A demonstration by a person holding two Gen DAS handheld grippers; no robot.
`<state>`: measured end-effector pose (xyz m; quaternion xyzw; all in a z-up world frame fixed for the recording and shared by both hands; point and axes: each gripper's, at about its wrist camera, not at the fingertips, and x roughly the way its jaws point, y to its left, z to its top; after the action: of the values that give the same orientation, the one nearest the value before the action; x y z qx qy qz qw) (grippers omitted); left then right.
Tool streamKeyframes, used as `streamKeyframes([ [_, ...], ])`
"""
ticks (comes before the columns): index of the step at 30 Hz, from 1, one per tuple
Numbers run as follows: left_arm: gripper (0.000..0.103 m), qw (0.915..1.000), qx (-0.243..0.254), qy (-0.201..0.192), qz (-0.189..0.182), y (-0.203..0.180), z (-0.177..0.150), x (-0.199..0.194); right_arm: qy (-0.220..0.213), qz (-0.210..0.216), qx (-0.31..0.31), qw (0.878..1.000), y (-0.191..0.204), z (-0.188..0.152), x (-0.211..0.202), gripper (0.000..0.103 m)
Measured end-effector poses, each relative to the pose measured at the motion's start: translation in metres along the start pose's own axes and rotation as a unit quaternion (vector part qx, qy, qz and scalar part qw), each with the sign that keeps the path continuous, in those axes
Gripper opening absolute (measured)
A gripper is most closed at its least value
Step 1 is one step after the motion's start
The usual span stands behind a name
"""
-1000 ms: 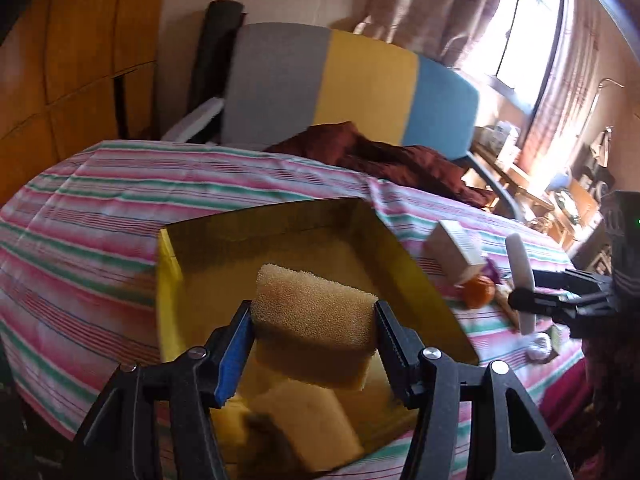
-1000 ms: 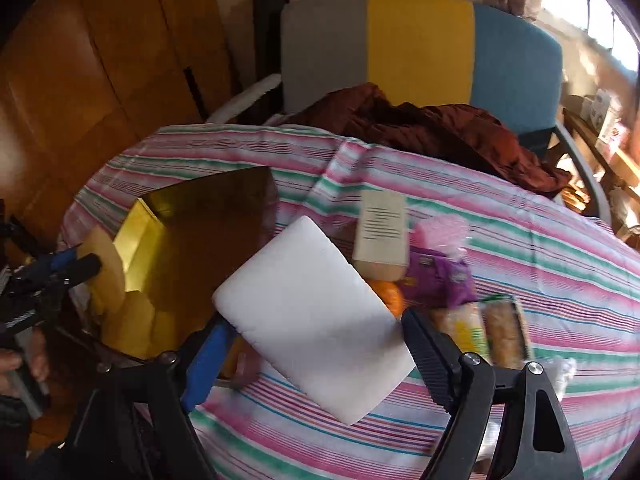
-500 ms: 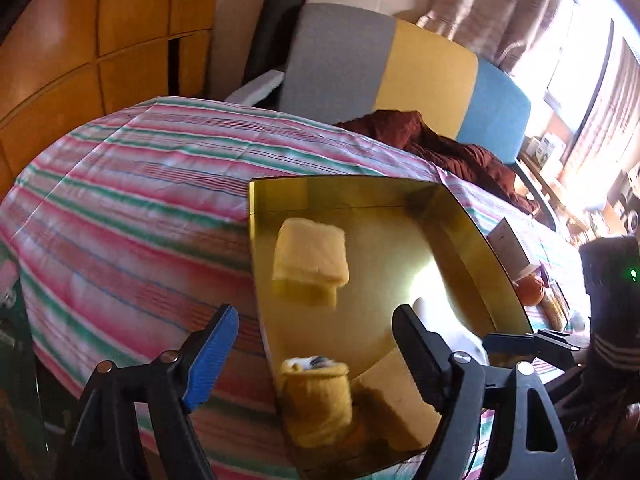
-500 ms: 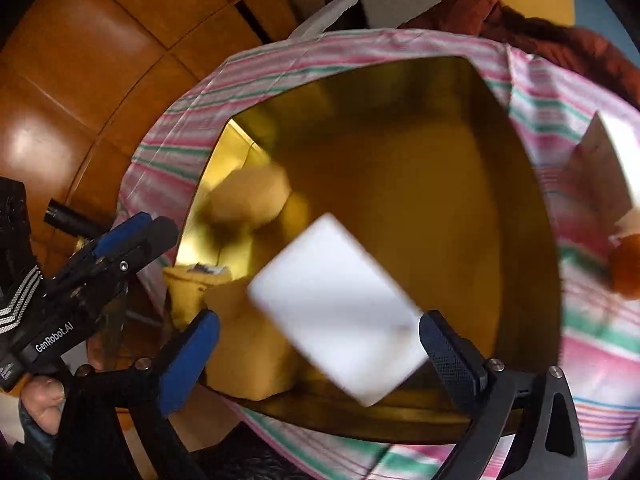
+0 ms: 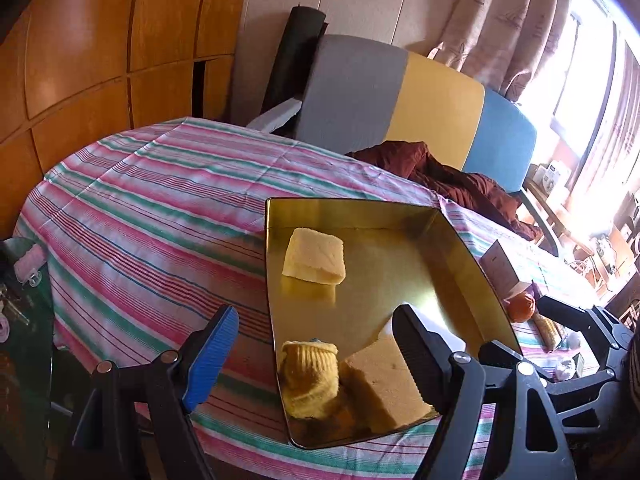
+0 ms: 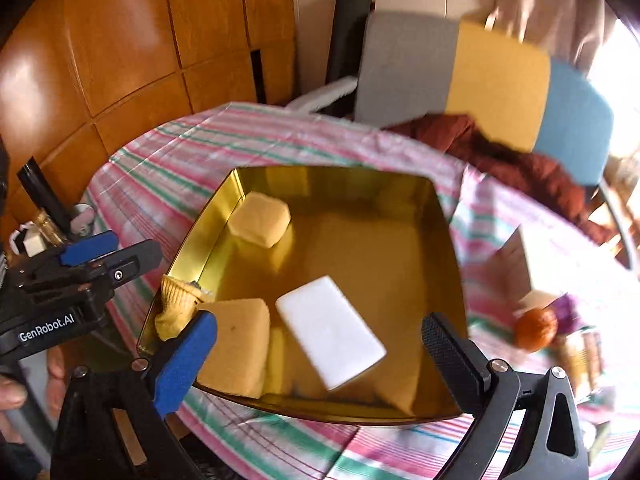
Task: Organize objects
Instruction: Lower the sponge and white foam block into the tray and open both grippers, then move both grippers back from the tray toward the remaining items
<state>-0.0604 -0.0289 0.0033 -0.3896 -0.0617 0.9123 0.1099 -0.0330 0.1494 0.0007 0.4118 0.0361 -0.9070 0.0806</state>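
The gold tray (image 6: 448, 240) near the surface's front edge already holds three sponges and a sock, while both grippers stand apart, empty, and the orange (image 6: 535, 329) waits outside.

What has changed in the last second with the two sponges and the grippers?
Both were let go into the gold tray: the yellow sponge left the left gripper, the white sponge left the right gripper. Both grippers are open now. The tan sponge and yellow sock stayed.
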Motion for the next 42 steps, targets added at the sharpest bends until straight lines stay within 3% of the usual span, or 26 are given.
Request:
streamKeyframes([
  [9,0.081,0.9999,0.011,-0.010,-0.004,-0.013,-0.001,-0.016,-0.043,-0.046,-0.015,0.998,0.005,0.001,-0.036,0.103],
  [18,0.081,0.9996,0.026,-0.009,-0.009,-0.026,-0.003,-0.022,-0.062,-0.055,-0.014,0.996,0.004,-0.002,-0.051,0.103],
  [33,0.081,0.9985,0.054,-0.002,-0.009,-0.052,-0.005,-0.022,-0.064,-0.071,0.004,0.995,-0.015,-0.010,-0.057,0.103],
  [42,0.081,0.9924,0.122,-0.020,-0.001,-0.095,-0.001,-0.022,-0.038,-0.107,0.041,0.993,-0.065,-0.029,-0.048,0.103],
])
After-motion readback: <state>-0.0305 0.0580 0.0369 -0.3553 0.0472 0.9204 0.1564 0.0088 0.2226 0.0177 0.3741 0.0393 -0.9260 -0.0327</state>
